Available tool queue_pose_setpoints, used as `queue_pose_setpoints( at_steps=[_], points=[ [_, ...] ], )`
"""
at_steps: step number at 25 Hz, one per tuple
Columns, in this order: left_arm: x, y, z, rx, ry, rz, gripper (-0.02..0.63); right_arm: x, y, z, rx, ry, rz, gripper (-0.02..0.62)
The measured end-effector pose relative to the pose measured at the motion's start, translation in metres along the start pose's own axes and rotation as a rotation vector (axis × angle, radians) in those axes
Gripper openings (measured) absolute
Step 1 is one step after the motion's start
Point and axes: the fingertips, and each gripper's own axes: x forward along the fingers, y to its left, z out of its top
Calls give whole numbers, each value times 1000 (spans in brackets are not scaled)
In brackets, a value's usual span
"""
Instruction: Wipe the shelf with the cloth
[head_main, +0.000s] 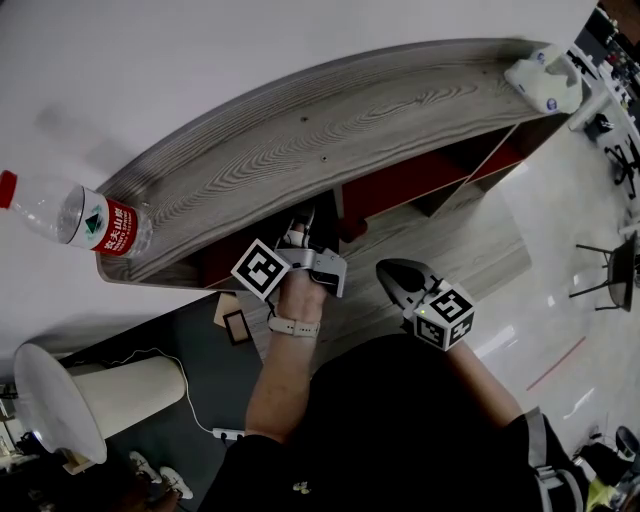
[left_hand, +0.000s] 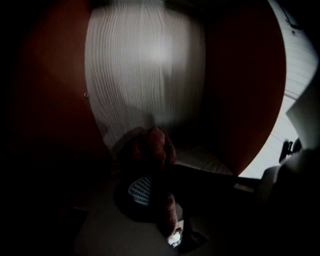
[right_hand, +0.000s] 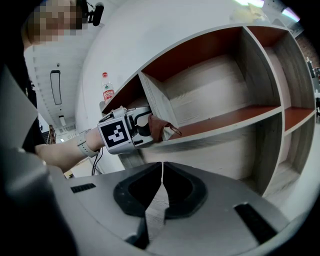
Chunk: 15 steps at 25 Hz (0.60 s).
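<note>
A brown-red cloth (right_hand: 161, 127) is bunched in my left gripper (right_hand: 142, 125), which is shut on it. The left gripper reaches into the upper left compartment of the wood-grain shelf unit (right_hand: 225, 125), and the cloth rests at the front edge of that compartment's red board. In the dark left gripper view the cloth (left_hand: 152, 150) fills the jaws in front of the pale back panel (left_hand: 145, 70). In the head view the left gripper (head_main: 300, 250) goes under the shelf top (head_main: 330, 130). My right gripper (right_hand: 161, 172) hangs shut and empty, well in front of the shelf (head_main: 392, 272).
A water bottle (head_main: 85, 222) with a red label lies on the left end of the shelf top, and a white object (head_main: 545, 82) sits at its right end. Red side walls (left_hand: 240, 85) close in the compartment. A white round stand (head_main: 60, 400) is on the floor at left.
</note>
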Motion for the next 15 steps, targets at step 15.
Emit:
queue_pose_setpoints(
  at_steps=[15],
  points=[
    [19,-17,27,385,-91,17,64,0,-1,-1,0,11,-1,5]
  ],
)
